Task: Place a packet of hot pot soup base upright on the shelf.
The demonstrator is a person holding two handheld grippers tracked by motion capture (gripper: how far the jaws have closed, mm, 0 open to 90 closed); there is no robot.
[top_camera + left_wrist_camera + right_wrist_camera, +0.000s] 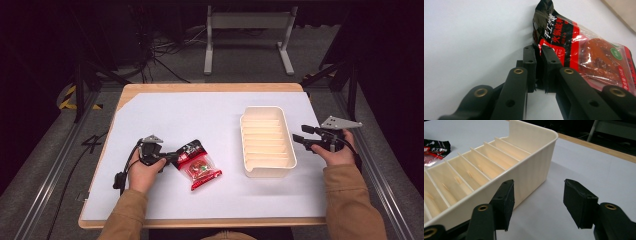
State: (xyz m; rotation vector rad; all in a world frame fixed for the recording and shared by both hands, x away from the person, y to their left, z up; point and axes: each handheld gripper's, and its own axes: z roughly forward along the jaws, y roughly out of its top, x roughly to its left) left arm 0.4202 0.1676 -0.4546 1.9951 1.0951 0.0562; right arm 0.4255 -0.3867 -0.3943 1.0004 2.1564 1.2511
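A wooden table (210, 88) carries a white sheet (200, 120) that covers nearly all of its top. On the sheet, left of centre and toward the near edge, lies a red-and-black plastic snack packet (197, 164). To its right, well apart, stands a cream plastic tray with crosswise dividers (267, 140), its long side running from near to far. The left gripper (170, 158) sits just left of the packet, its jaws meeting the packet's left edge (539, 50). The right gripper (299, 140) is just beside the tray's right wall (534, 177), pointing toward it. Beyond the table's far edge, on the floor, stands a grey metal frame (247, 30).
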